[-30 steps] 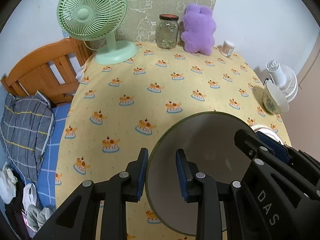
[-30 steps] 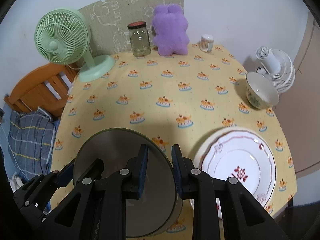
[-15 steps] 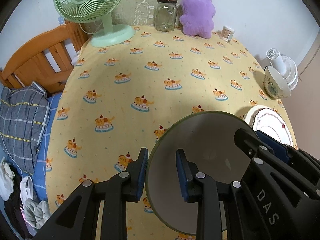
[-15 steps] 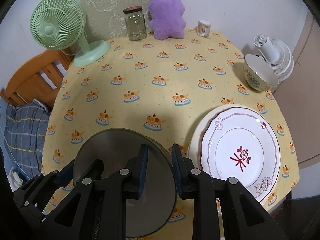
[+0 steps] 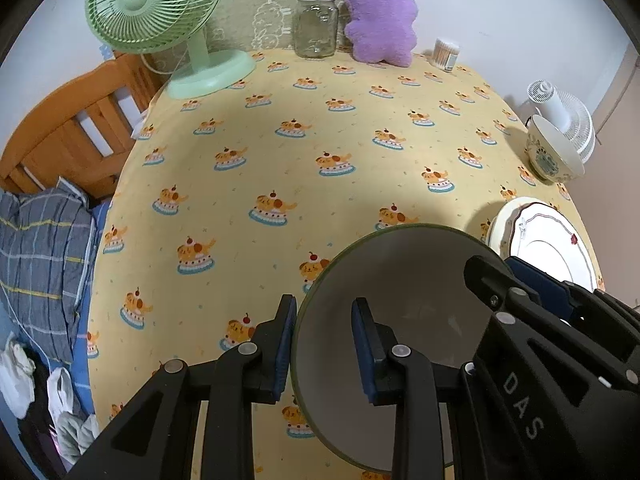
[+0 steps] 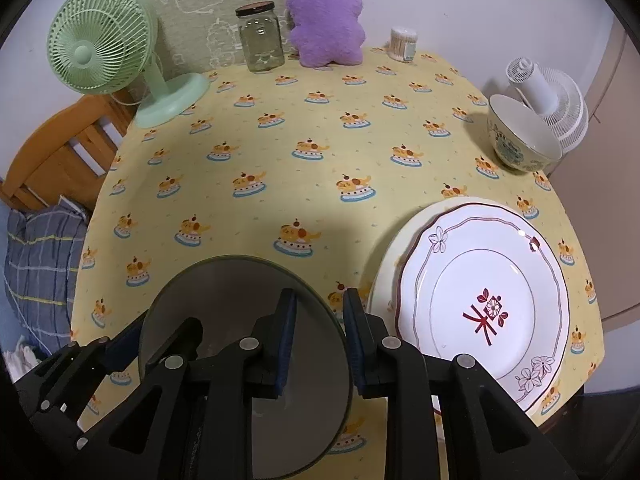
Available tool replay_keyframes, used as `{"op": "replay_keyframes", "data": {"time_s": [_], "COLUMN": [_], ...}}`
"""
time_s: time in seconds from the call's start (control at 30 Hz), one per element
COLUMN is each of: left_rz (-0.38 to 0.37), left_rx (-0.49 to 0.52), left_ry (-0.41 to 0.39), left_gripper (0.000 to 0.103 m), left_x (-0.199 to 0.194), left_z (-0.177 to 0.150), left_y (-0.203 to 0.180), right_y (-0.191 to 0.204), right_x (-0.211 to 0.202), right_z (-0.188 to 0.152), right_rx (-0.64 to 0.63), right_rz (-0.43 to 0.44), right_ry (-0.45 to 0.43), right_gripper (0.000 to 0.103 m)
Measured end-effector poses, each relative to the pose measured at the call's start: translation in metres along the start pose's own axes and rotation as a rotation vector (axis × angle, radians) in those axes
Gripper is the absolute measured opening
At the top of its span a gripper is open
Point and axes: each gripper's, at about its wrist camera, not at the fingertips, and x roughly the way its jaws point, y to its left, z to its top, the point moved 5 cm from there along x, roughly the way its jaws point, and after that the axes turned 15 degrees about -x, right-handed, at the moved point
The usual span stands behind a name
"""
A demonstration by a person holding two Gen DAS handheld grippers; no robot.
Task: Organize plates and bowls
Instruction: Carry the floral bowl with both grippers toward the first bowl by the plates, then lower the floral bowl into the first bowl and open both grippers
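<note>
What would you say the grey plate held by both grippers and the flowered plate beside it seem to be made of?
Grey plate: matte, dull and even with a dark green rim, probably stoneware or melamine. Flowered plate: glossy white with printed red motifs and a bright glint, likely glazed porcelain.

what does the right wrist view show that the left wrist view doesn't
Only the right wrist view shows the white floral plate's whole face, red centre motif included. Only the left wrist view shows the clothes heap beside the blue bedding. Both show the grey plate gripped on opposite rim edges by the left gripper and right gripper, plus the patterned bowl.
</note>
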Motion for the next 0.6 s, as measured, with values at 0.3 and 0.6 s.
{"op": "replay_keyframes", "data": {"time_s": [0.3,0.6], "left_rz": [-0.006,-0.045], "left_rx": [-0.002,0.043], "left_ry": [0.023,0.005], "left_gripper": [0.047,0.076], "left_x": [0.001,-0.020], "left_z": [-0.003,-0.006], "left_y": [0.001,0.001], "right_y": [-0.001,0.008], "right_x": [0.002,-0.012], "right_z": [0.000,-0.005], "right_rx": [-0.001,-0.007], "right_rz": [-0.006,0.031], "right_ry": [-0.009,-0.027], "right_gripper": [0.031,0.074]}}
